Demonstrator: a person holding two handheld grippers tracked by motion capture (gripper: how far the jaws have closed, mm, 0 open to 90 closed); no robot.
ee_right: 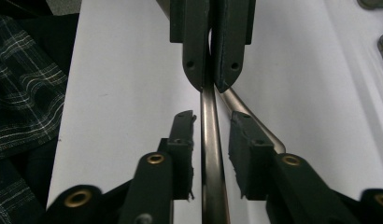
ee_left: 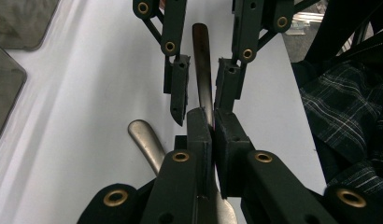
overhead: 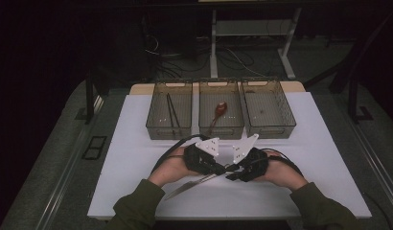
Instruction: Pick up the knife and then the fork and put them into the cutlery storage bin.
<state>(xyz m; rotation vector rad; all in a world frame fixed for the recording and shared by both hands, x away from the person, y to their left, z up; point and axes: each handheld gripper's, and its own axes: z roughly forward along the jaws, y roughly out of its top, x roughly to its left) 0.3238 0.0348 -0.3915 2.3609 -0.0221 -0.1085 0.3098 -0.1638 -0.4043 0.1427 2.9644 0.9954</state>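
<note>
**Gripping a knife between two grippers at the table's near centre**

Looking down in the high view, the left gripper (overhead: 218,168) and right gripper (overhead: 232,173) meet nose to nose on the white table (overhead: 137,158), at about 6 o'clock from the middle of three mesh baskets (overhead: 221,125). A table knife (overhead: 192,184) runs from their meeting point toward 8 o'clock, blade end lowest. The middle basket carries a brown spoon (overhead: 220,109); the left basket (overhead: 169,125) holds dark chopsticks (overhead: 172,115).

From the left gripper view, its own jaws are pinched tight on the knife's metal handle (ee_left: 202,70), which runs on toward 12 o'clock between the other gripper's jaws; those stand slightly apart, not pressing. A second metal utensil (ee_left: 145,140) lies at 9 o'clock beside the jaws.

From the right gripper view, its jaws flank the handle (ee_right: 210,140) with slim gaps either side.
</note>
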